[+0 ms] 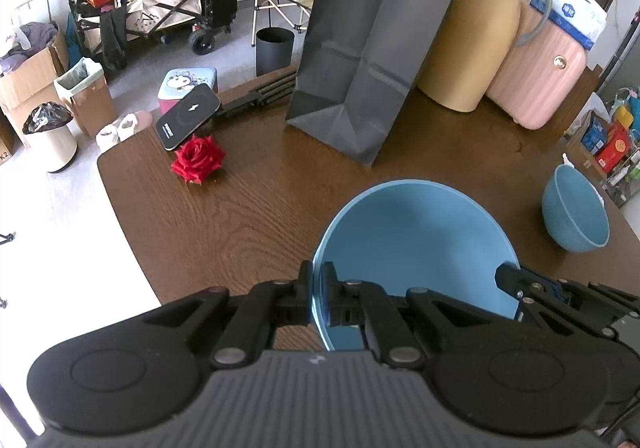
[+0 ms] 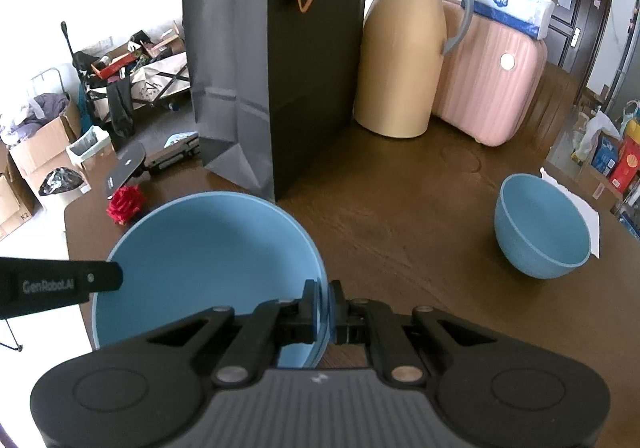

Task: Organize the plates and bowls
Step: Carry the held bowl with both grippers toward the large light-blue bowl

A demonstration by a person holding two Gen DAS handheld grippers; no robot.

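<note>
Left wrist view: the left gripper is pinching the left rim of the large blue bowl, jaws nearly closed, above the wooden table; small blue bowl sitting far right.

Right wrist view: the right gripper is clamping the same bowl's right rim, near a black paper bag.

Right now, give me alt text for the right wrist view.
The right gripper clamps the rim of a large blue bowl over a brown table. A small blue bowl sits at right, behind it a black paper bag.
</note>
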